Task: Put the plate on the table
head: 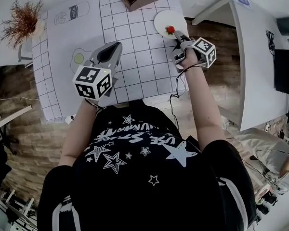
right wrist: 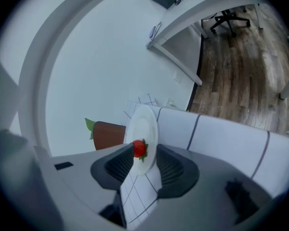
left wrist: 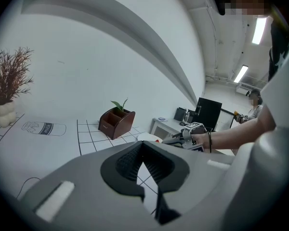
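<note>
So, as I judge it, the main part of the task is done. The plate [head: 166, 19] lies flat on the table [head: 135, 37], on the checked cloth at the far right side, near the edge. A small red fruit [head: 170, 30] sits on its near rim.

My right gripper [head: 179, 38] is just at this near rim. In the right gripper view the jaws are spread wide, with the plate's edge [right wrist: 143, 129] and the fruit [right wrist: 139, 148] between them, but the pads do not press on it.

My left gripper [head: 116, 46] hovers over the middle of the cloth, well apart from the plate. Its jaws are pressed together and hold nothing.

What is left, I think, is only to draw the right gripper back without pushing the plate.
</note>
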Tool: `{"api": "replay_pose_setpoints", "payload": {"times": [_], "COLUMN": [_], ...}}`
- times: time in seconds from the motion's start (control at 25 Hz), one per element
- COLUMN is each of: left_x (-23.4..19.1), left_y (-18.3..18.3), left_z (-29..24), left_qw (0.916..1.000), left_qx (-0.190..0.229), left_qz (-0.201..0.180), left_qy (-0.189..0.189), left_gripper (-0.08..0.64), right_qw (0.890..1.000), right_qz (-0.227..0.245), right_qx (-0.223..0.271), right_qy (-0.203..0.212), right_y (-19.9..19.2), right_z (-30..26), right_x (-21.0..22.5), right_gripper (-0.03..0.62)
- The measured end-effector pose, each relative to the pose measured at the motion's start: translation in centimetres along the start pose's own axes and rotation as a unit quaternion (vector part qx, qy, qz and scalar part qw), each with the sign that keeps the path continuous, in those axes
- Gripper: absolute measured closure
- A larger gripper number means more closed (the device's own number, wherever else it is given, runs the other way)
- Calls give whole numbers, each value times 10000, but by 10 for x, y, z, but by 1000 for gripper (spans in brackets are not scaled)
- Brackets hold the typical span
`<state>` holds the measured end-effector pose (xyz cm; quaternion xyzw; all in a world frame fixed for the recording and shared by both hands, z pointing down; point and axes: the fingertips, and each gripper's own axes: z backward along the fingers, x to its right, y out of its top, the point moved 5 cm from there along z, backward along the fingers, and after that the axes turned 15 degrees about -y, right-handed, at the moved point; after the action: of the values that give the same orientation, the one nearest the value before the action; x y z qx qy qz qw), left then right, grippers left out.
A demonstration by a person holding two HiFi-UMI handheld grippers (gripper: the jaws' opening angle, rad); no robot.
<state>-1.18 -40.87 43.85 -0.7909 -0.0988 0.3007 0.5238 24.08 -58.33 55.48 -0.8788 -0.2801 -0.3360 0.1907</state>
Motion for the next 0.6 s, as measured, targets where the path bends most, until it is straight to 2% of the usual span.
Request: {"api": "replay_pose_setpoints", "payload": {"times": [0.24, 0.44, 0.48, 0.56, 0.6], "left_x": [5, 9, 10, 10, 11], "left_y": [-6, -6, -6, -7, -9], "left_z": [24, 54, 62, 79, 89], "left_qw": [9998, 9994, 9992, 9990, 9989], "left_qx": [63, 162, 185, 216, 224], "left_qz": [-24, -104, -129, -160, -168], "left_qy": [-160, -299, -321, -359, -379], "left_gripper": [551, 551, 551, 551, 551], "right_qw": [9996, 9987, 9983, 9974, 9969], "right_qz": [-88, 69, 95, 175, 221], "right_qx": [256, 378, 396, 445, 472], "right_qy": [-75, 344, 428, 547, 590], "right_y": [-16, -49, -58, -76, -87], "right_z": [21, 49, 55, 66, 71], "right_x": [8, -7, -11, -19, -22], "right_gripper": [451, 453, 462, 542, 548]}}
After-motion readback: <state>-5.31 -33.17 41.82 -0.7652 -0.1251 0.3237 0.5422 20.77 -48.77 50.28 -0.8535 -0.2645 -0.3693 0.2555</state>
